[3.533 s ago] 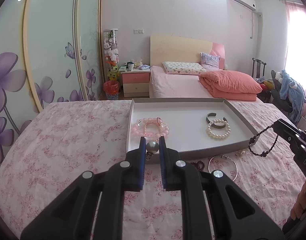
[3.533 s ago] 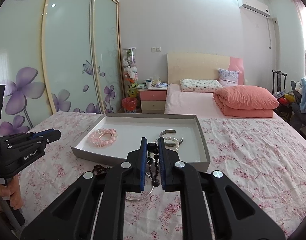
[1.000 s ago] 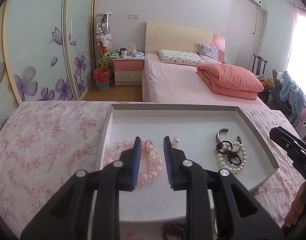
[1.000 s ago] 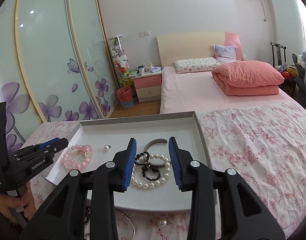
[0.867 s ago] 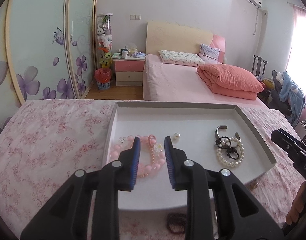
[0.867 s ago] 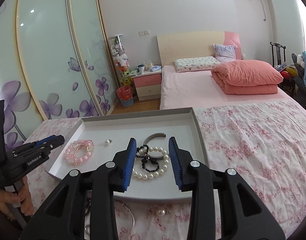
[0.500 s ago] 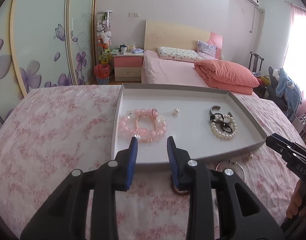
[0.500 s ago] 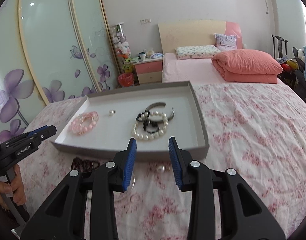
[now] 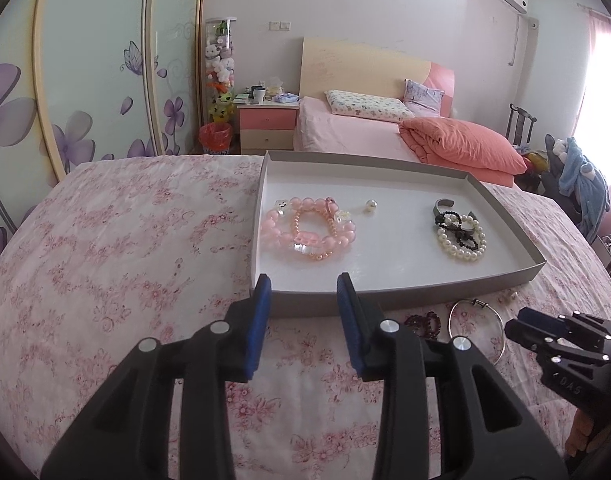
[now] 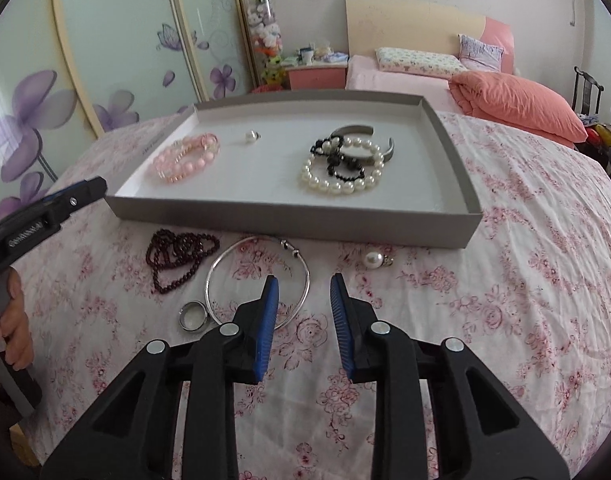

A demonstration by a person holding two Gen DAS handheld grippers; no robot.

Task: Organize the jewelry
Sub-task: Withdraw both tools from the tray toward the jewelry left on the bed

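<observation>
The silver bangle [image 10: 257, 276] lies on the floral bedspread [image 10: 505, 280] just in front of the grey tray [image 10: 289, 222] — thin, stiff, likely slippery; best pinched across its rim. Right tongs [image 10: 304, 286] are closing, empty; left tongs [image 9: 304, 284] are opening, empty.

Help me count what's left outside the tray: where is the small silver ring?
In the right wrist view the silver ring lies on the floral bedspread, lower left, beside the silver hoop's left edge and below the dark red beads.
</observation>
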